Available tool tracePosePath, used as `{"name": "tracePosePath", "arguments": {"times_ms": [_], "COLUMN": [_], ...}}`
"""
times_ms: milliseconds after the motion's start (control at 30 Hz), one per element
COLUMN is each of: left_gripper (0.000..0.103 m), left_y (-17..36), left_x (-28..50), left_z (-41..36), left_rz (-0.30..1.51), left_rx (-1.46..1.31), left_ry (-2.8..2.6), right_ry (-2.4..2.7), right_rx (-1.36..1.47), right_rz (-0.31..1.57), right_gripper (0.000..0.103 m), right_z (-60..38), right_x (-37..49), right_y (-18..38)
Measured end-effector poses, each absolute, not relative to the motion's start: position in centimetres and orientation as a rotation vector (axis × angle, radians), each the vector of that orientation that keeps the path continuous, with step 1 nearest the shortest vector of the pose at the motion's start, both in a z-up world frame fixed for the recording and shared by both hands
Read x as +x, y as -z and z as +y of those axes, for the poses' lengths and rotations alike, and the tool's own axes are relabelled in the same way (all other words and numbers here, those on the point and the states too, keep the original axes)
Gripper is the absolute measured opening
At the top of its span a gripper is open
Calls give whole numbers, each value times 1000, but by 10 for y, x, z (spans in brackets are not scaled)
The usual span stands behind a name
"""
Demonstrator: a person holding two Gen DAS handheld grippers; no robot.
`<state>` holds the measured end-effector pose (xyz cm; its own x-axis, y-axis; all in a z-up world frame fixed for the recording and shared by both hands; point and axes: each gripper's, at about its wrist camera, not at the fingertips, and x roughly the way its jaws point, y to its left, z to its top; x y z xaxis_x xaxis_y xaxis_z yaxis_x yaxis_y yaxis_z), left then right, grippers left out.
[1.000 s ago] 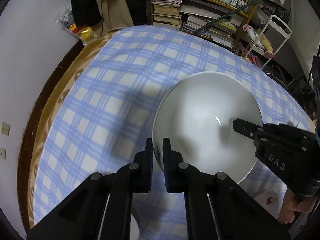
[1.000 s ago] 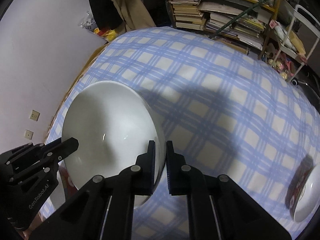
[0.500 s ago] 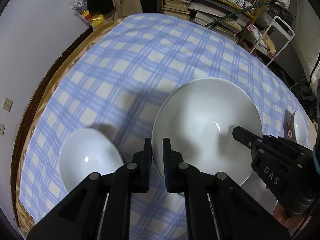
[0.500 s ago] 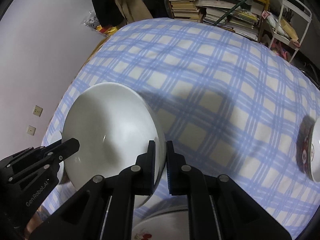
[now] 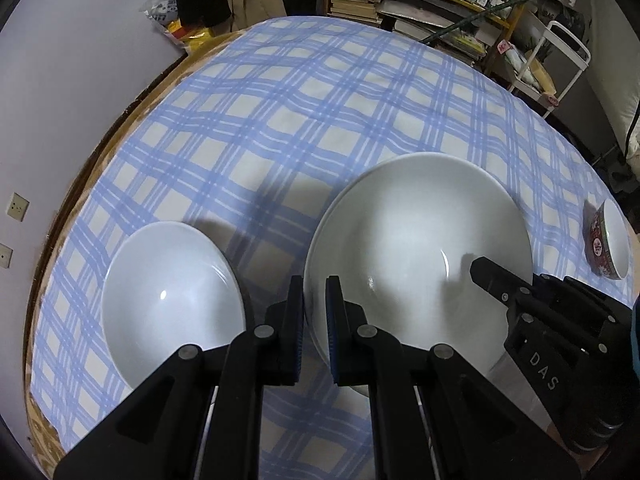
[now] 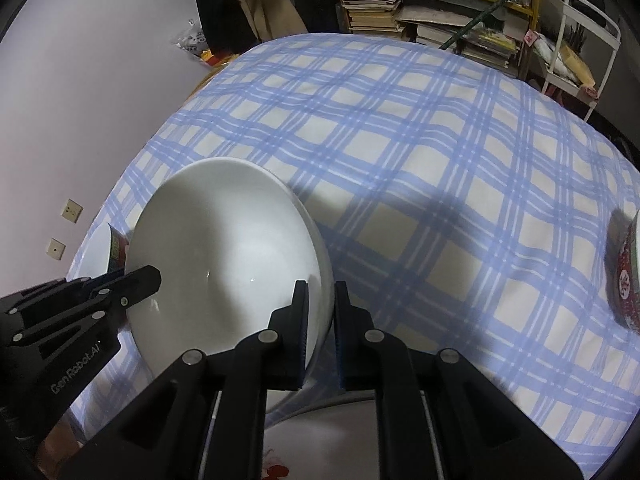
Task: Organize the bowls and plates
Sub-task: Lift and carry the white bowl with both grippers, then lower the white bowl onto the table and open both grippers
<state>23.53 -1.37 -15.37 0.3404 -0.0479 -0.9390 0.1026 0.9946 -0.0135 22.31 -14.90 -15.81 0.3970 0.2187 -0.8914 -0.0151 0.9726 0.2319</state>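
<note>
A large white bowl [image 5: 416, 248] is held above the blue-checked tablecloth [image 5: 304, 104] by both grippers. My left gripper [image 5: 315, 300] is shut on its left rim. My right gripper [image 6: 321, 308] is shut on its right rim; the bowl also shows in the right wrist view [image 6: 228, 248]. A second white bowl [image 5: 168, 296] sits on the cloth to the left, beside the held bowl. A red-patterned bowl [image 5: 606, 244] stands at the right edge; it also shows in the right wrist view [image 6: 628, 276].
A white plate with red marks [image 6: 320, 444] lies below the held bowl near the front edge. Shelves of books [image 5: 400, 4] and a white cart [image 5: 560, 64] stand beyond the table. A wall [image 5: 72, 60] runs along the left.
Both grippers have lifted and drawn back with the large bowl. The second white bowl on the left and the red-patterned bowl on the right have come into view.
</note>
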Motion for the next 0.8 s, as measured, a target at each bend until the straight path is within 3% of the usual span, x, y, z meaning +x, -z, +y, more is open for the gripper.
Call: {"name": "tracePosePath", "arguments": {"times_ms": [433,800], "left_gripper": [12,15], "left_y": [163,112], "left_x": [236,223], "left_z": [-22,-4], "left_rz": [1219,1059], "left_rx": [92,143], "left_ry": [68,-10], "right_ry": [-142,-160], "right_rx": [205,224], "right_rz": [1141,1130], "right_gripper": [14,18], "right_z": [-150,-149], "right_x": [224,226], "right_y": [161,157]}}
